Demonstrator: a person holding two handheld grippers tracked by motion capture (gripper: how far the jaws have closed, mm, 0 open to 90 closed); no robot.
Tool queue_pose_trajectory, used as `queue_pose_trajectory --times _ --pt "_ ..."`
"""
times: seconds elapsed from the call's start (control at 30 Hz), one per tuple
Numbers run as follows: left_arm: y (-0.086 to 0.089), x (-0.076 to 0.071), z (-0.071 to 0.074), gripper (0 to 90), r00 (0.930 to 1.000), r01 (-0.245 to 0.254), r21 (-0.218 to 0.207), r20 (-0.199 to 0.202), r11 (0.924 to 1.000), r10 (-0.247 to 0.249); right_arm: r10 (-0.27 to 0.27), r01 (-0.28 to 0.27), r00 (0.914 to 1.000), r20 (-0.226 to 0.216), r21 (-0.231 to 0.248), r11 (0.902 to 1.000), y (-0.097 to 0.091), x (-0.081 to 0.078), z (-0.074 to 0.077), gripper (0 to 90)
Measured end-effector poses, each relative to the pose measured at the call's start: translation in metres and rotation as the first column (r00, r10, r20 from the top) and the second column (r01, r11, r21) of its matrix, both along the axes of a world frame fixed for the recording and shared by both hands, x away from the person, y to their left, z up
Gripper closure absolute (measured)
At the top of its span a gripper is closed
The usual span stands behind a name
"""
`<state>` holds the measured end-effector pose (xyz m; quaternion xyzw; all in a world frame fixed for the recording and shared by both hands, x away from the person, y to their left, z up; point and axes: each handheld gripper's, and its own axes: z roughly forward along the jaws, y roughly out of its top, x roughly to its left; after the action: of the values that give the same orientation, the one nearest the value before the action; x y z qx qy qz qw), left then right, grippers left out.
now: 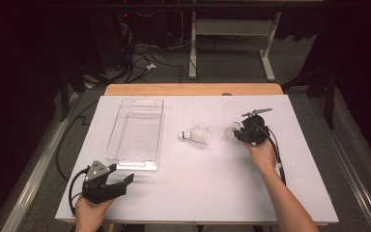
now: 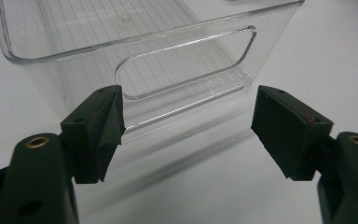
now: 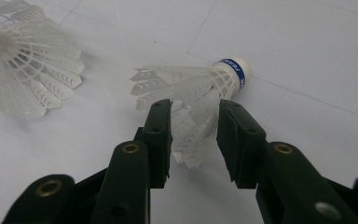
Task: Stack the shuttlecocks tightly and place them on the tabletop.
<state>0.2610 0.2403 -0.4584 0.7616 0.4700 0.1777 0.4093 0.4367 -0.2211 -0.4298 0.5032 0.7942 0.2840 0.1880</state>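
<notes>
1. The clear bin lies on the white worktop with nothing inside
2. Left claw is spread just before the bin's handle wall
3. Right claw straddles one shuttlecock's feathers, pads not clearly pressing; a second shuttlecock lies near

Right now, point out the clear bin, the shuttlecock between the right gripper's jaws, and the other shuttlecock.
clear bin (image 2: 186, 60), left gripper view, on its end wall at the handle cutout.
shuttlecock between the jaws (image 3: 200, 88), right gripper view, on its feather skirt.
other shuttlecock (image 1: 195, 135), high view, on its skirt.
</notes>
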Motion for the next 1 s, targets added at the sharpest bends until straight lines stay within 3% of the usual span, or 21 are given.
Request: queue_pose_trajectory --times 0.47,1.0 --pt "0.0 0.0 0.0 26.3 1.0 0.0 -0.002 -0.001 1.0 0.0 -0.021 0.021 0.9997 0.009 -0.015 0.9997 -0.002 0.002 -0.002 78.7" --pt "0.001 0.0 0.0 26.3 1.0 -0.01 -0.01 -0.002 0.9999 0.01 -0.03 0.03 0.9994 0.018 0.016 0.9994 -0.01 0.002 0.001 89.5"
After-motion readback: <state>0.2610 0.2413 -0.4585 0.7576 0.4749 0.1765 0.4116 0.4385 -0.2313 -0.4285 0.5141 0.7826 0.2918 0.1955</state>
